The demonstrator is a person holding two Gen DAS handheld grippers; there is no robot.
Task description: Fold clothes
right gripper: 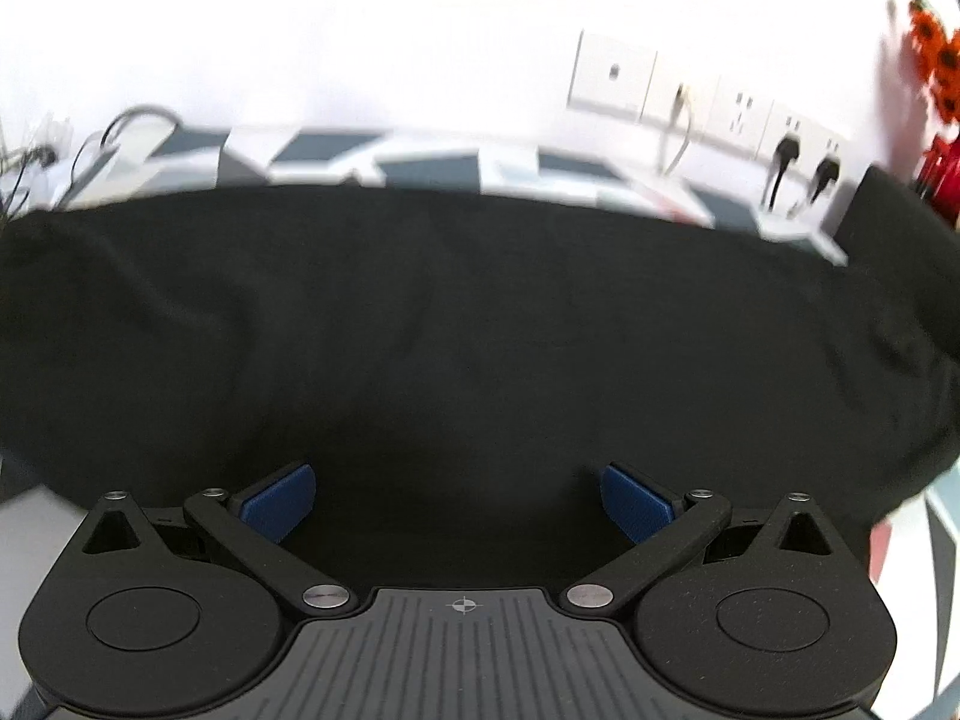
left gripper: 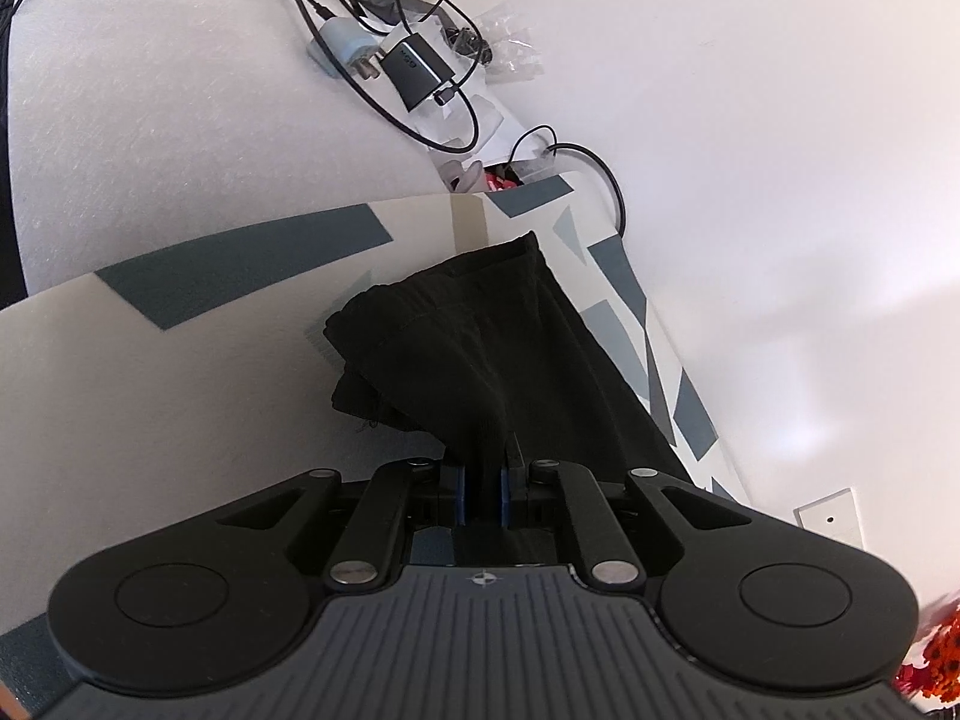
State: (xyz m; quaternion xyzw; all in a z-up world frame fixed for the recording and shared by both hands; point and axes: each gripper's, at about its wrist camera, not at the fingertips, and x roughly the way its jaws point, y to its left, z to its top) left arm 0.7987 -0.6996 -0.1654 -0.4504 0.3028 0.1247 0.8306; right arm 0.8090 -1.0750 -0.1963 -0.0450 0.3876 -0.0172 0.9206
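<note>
1. The left tool is pinched nearly closed on a bunched fold of the black garment.
2. The right tool stands wide open above the same soft, matte cloth, gripping nothing.
3. The garment lies on a patterned cover with grey-blue angular shapes.
4. Cables and a charger sit beyond; wall sockets behind.

Cream tabletop cover with slate-blue geometric patches. Black charger brick and looped black cables behind it. White wall sockets, two black plugs in. Orange flowers far right.
</note>
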